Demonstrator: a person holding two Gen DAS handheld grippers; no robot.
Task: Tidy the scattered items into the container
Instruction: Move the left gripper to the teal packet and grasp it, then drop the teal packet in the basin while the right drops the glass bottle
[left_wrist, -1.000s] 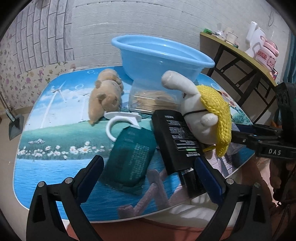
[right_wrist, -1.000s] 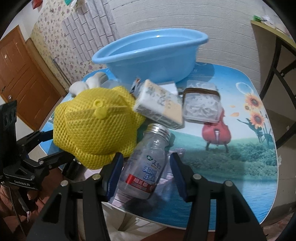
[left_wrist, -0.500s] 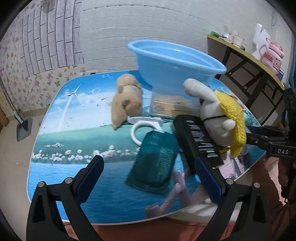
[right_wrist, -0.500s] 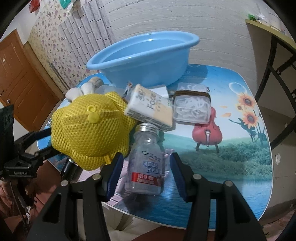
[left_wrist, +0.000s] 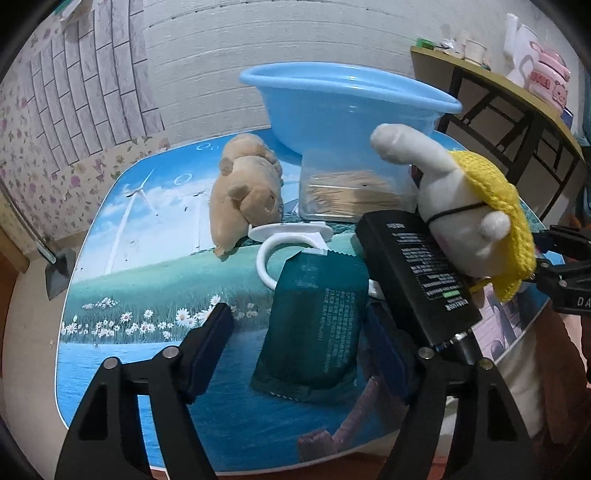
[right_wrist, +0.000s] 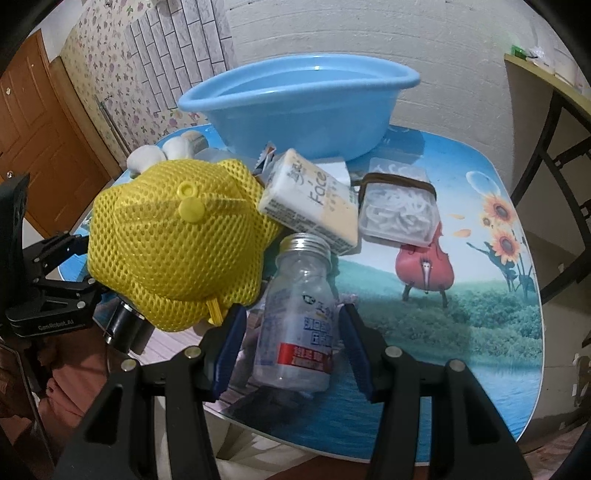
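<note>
On the table (left_wrist: 122, 280) everything's still scattered; blue basin (left_wrist: 347, 107) looks empty, though its inside is mostly hidden. Our left gripper (left_wrist: 299, 341) is closing around the teal pouch (left_wrist: 317, 321); right gripper (right_wrist: 291, 343) brackets the clear bottle (right_wrist: 299, 317), contact unclear.

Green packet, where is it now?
Left wrist view: the green packet lies flat on the table between the closing fingers, beside the black box.

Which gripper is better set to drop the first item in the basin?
Right, probably: the right gripper has the clear bottle between its fingers. The left gripper, jaws closing, only straddles the teal packet.
</note>
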